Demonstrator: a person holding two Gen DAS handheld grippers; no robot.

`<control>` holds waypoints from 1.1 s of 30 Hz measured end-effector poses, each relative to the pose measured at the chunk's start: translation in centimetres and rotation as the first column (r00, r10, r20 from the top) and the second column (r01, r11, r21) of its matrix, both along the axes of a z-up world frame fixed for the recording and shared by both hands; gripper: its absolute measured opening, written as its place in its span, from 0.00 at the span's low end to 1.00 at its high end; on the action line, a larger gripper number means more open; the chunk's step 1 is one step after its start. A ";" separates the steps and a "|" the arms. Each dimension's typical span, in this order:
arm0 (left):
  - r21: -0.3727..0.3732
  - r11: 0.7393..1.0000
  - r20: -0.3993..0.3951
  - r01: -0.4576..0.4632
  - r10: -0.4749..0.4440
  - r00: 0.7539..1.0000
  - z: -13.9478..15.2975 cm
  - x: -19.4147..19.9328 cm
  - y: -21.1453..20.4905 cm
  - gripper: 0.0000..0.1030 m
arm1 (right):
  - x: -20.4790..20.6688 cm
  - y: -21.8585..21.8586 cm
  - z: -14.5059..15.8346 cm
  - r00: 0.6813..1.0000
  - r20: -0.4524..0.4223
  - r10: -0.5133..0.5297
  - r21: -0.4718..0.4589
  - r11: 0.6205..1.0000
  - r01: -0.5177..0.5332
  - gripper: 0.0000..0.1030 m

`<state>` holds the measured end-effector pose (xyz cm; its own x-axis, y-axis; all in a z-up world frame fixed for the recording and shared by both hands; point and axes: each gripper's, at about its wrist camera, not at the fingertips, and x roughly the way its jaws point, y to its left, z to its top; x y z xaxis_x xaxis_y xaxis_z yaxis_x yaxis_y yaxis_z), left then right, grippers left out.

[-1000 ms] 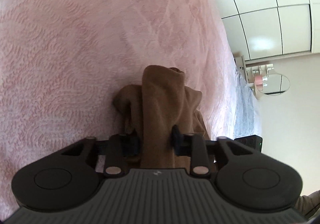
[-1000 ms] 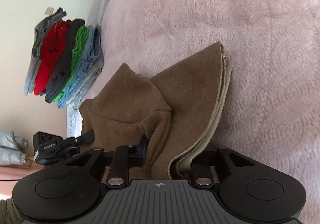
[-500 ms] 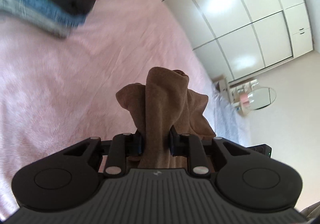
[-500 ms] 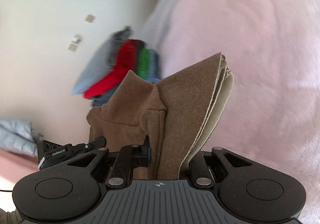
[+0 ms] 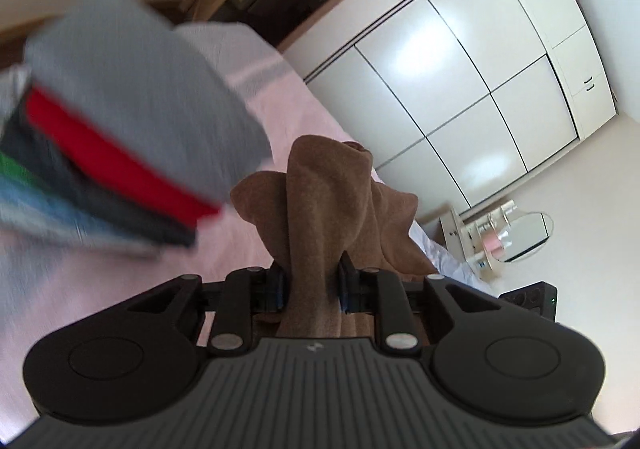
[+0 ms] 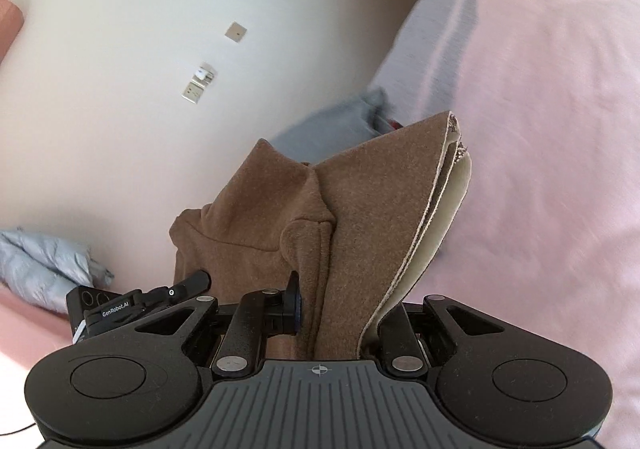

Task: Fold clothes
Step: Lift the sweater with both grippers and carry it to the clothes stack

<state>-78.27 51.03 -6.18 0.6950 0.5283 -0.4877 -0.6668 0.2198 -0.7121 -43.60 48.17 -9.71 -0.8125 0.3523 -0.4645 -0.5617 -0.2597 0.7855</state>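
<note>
A folded brown garment (image 5: 328, 209) hangs between both grippers, lifted off the pink bedspread (image 5: 120, 285). My left gripper (image 5: 313, 287) is shut on one bunched end of it. My right gripper (image 6: 340, 313) is shut on the other end (image 6: 360, 217), where the layered hem and pale lining show. A stack of folded clothes (image 5: 120, 153), grey on top, then red, dark, green and blue, lies on the bed close ahead and left of the left gripper. In the right wrist view only the stack's grey top (image 6: 340, 125) peeks out behind the brown garment.
White wardrobe doors (image 5: 460, 97) stand beyond the bed. A small dresser with an oval mirror (image 5: 520, 237) is at the right. A grey quilted item (image 6: 40, 269) lies at the left by the wall. The other gripper's body (image 6: 120, 309) shows at lower left.
Both grippers have lifted and swung the brown garment toward the stack of folded clothes. The stack now fills the left of the left wrist view, and the views tilted up to the walls.
</note>
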 end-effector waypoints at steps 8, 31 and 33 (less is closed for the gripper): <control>0.027 1.000 -0.059 0.006 -0.004 0.998 4.6 -6.0 12.7 0.19 | -10.0 11.3 1.9 1.000 -0.024 -0.009 -0.006 1.000 0.009 0.15; -0.094 0.995 -0.145 -0.043 0.030 0.989 -3.6 -11.4 25.6 0.39 | -18.1 21.6 -5.5 0.928 0.362 -0.085 -0.013 0.995 0.096 0.72; -0.078 0.993 -0.164 -0.088 0.074 0.984 -3.4 -12.2 25.6 0.39 | -17.6 21.2 -4.8 0.907 0.401 -0.130 0.038 0.991 0.125 0.72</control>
